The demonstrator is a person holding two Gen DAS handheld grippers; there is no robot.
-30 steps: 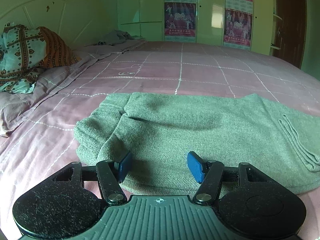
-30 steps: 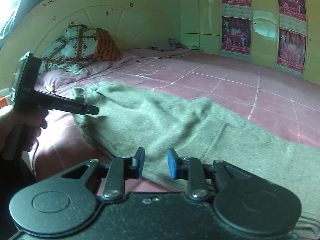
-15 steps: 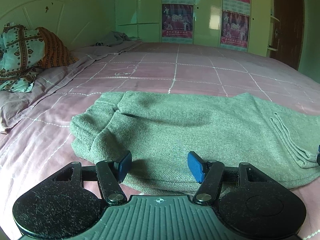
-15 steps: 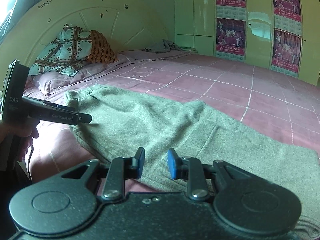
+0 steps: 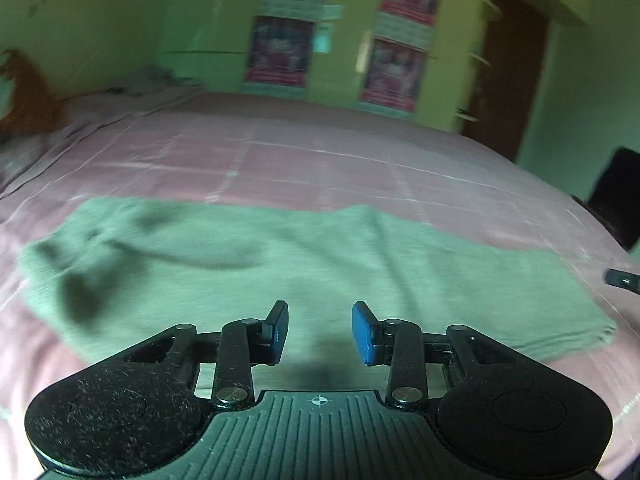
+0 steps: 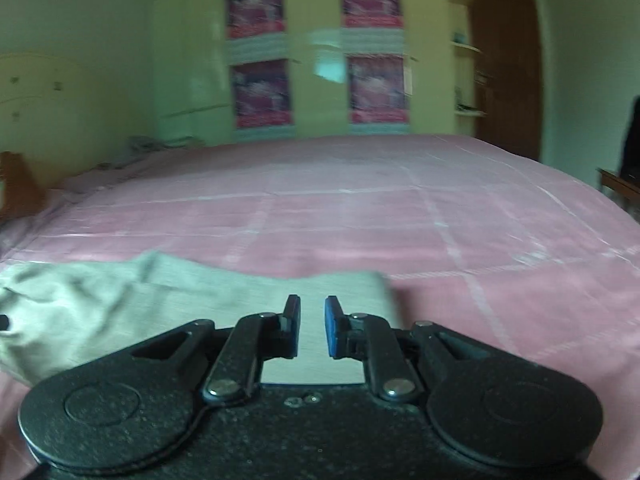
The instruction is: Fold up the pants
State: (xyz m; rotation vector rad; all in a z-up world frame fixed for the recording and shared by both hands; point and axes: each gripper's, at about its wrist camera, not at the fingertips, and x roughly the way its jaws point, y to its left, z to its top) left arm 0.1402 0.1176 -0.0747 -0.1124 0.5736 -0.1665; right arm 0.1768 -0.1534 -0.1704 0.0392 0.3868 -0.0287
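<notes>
A green-walled bedroom, with a wardrobe (image 6: 316,56) along the far wall carrying four pink posters (image 6: 260,92) and a dark wooden door (image 6: 504,60) to its right. The bed is covered by a pink checked bedspread (image 5: 320,160) that fills most of both views. Everything is a bit smeared with blur.

The pants (image 5: 280,260), a grey-green knit, lie flat across the near side of the bed, stretched left to right, bunched and creased at the left end and ending in a straight hem at the right. From the right wrist view only that right end of the pants (image 6: 120,304) shows, with its edge just beyond the fingers.

The left gripper (image 5: 320,330) hangs over the near edge of the fabric, its blue-padded fingers (image 5: 362,334) well apart with nothing between them. The right gripper (image 6: 313,332) sits over the hem end, fingers (image 6: 332,332) parted by a narrower gap, also holding nothing. At the far right of the left view a dark tip (image 5: 622,280) pokes in; I can't tell for sure what it is
</notes>
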